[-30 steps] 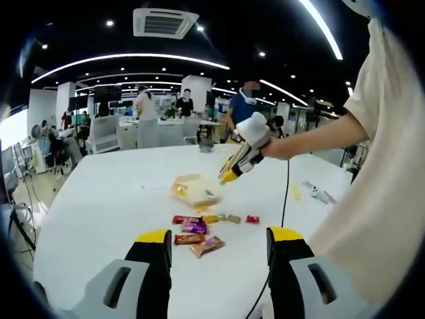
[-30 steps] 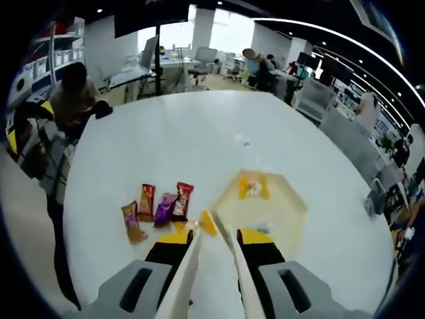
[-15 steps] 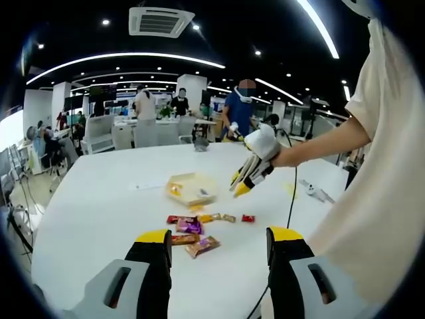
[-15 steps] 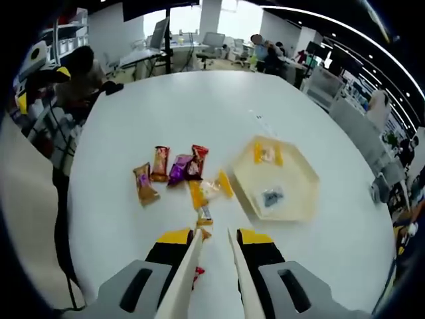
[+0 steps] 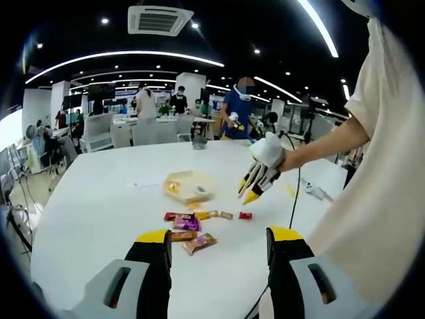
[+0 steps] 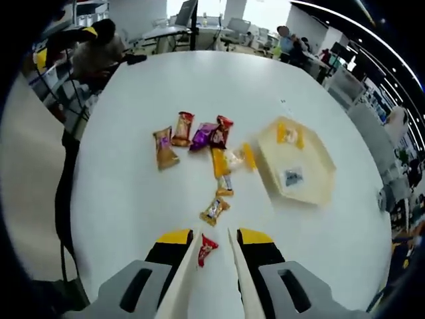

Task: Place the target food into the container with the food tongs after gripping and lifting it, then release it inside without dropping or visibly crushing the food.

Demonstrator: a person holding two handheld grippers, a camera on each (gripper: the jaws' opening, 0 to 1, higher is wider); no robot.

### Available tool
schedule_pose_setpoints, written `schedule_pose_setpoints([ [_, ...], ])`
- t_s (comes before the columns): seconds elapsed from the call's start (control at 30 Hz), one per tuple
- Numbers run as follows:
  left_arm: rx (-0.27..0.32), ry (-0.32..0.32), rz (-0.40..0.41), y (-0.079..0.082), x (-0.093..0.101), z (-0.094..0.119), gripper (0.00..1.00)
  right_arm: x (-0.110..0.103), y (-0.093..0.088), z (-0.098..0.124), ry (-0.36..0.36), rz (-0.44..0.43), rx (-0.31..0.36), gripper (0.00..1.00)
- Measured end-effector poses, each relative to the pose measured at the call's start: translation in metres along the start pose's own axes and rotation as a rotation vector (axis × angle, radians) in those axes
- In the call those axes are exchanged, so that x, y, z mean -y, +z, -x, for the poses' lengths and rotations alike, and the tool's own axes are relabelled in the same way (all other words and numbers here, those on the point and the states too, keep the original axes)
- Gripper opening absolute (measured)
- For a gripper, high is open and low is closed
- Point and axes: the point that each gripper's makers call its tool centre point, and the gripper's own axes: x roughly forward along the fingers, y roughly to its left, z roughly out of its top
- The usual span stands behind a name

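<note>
Two snacks sit in the cream hexagonal tray (image 6: 312,189) while the right gripper (image 6: 212,240), clamped on pale tongs (image 6: 240,286), lines up the small red wrapped snack (image 6: 206,249).

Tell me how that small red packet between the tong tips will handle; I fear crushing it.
The red packet looks small and flat, so probably light. Its glossy, crinkled wrapper may slide on the smooth white table or slip from the tongs. A gentle squeeze likely suffices.
</note>
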Motion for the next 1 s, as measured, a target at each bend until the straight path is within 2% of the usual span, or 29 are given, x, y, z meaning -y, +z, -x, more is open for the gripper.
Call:
schedule_pose_setpoints([
  [0.5, -0.014, -0.007, -0.003, -0.003, 0.003, 0.002, 0.58, -0.009, -0.013, -0.004, 0.041, 0.007, -0.030, 0.26],
  [0.6, -0.015, -0.006, -0.001, -0.003, 0.003, 0.001, 0.58, -0.013, -0.017, -0.006, 0.065, 0.040, -0.052, 0.26],
  [1.0, -0.016, 0.000, 0.005, -0.004, 0.003, 0.003, 0.58, -0.015, -0.020, -0.009, 0.092, 0.065, -0.068, 0.27],
])
